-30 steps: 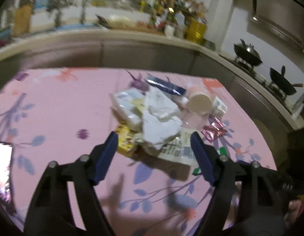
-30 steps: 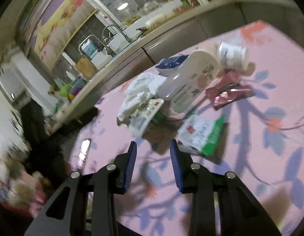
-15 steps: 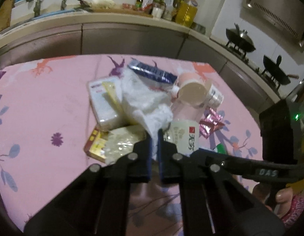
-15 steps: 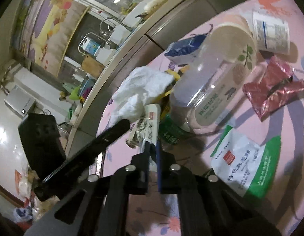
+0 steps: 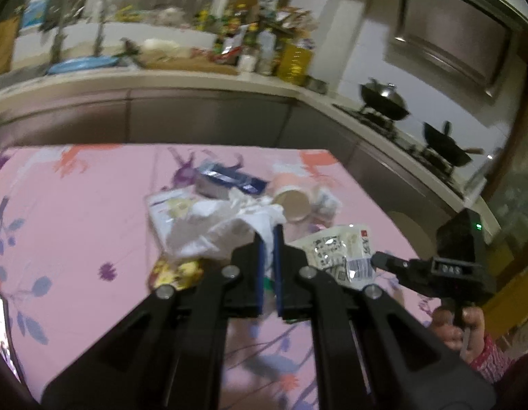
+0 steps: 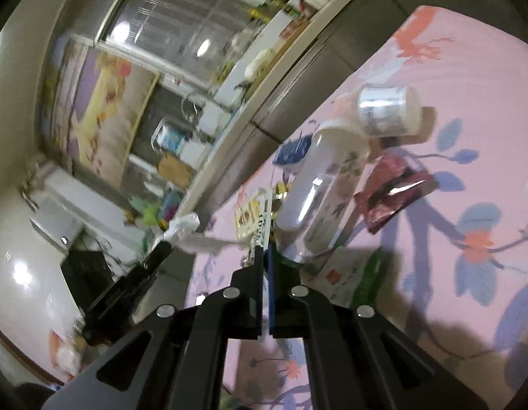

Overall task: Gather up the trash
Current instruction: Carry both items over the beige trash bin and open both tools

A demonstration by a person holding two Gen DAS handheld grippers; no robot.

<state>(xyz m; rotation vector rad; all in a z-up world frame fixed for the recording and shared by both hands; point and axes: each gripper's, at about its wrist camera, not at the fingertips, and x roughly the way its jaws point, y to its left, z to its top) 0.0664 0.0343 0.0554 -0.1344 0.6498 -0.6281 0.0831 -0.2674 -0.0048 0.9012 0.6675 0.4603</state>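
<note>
Both of your hand-held grippers are pinched closed on trash from the pile.

Your left hand-held gripper (image 5: 268, 235) has its jaws clamped on the crumpled white tissue (image 5: 216, 229), which spreads ahead and to the left of its tips over the heap on the pink floral desk (image 5: 76, 212). Your right hand-held gripper (image 6: 266, 251) has its jaws squeezed on the edge of a printed snack wrapper (image 6: 255, 218), held just ahead of the tips. Beyond it, to the right, lie a clear plastic bottle (image 6: 318, 198), a small white jar (image 6: 388, 111) and a red foil wrapper (image 6: 393, 194). Both point somewhat downward; your right hand (image 5: 458, 328) grips its handle beside the desk.
</note>
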